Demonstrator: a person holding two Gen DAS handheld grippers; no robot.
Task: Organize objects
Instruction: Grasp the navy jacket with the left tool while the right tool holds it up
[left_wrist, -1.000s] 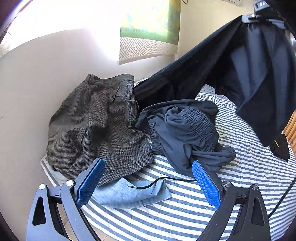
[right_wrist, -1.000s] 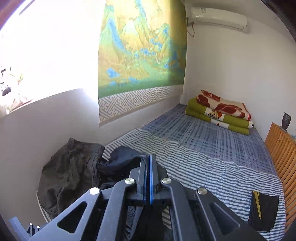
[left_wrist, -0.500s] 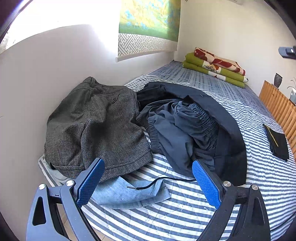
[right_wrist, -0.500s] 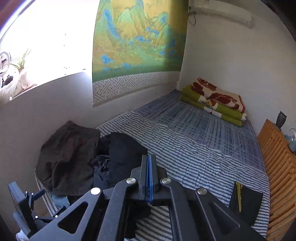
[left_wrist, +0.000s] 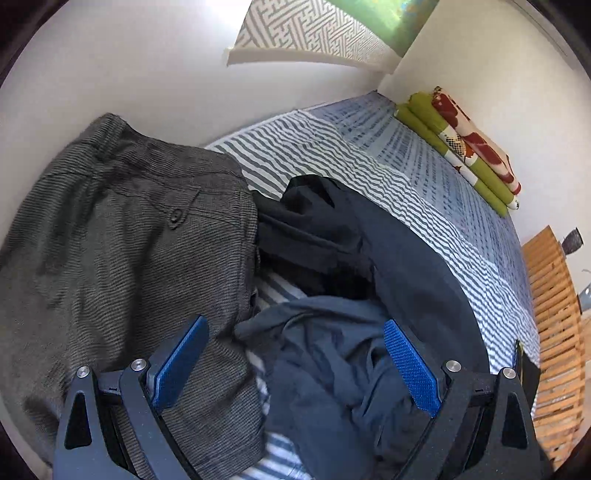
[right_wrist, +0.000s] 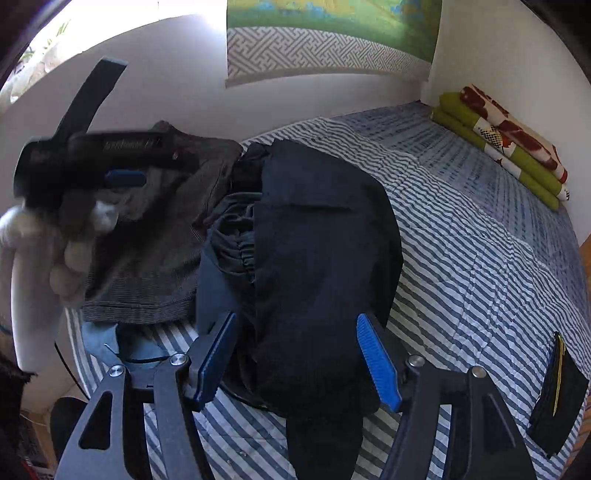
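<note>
Changed since a second ago: the black garment (right_wrist: 317, 258), then hanging from the shut right gripper (right_wrist: 295, 354), now lies dropped on the bed; that gripper's jaws have just been opening and stand wide, the garment's near end between the pads but unpressed. The left gripper (left_wrist: 291, 354) has swung in close over the clothes pile.

Inventory, left to right:

- Gloved hand (right_wrist: 70, 236), blurred, carrying the left gripper at the far left of the right wrist view. Jaws wide apart, holding nothing.
- Grey checked trousers (left_wrist: 122, 254), spread flat against the wall, buttoned pocket facing up.
- Light blue cloth (right_wrist: 98, 341), a corner showing under the trousers' near hem, with a thin black cord beside it.
- Slate-blue garment (left_wrist: 328, 350) with elastic waistband, crumpled, just right of the trousers, partly under the black garment.
- Black garment, draped over the slate-blue one, lengthwise toward the right gripper.
- Striped bedsheet (right_wrist: 461, 266), bare to the right of the pile.
- Folded green and red-patterned bedding (right_wrist: 509, 147), against the far wall.
- Flat black item with a yellow stripe (right_wrist: 557, 395), near the bed's right edge, well apart from the pile.
- Wooden slatted frame (left_wrist: 554, 314) along the right side.
</note>
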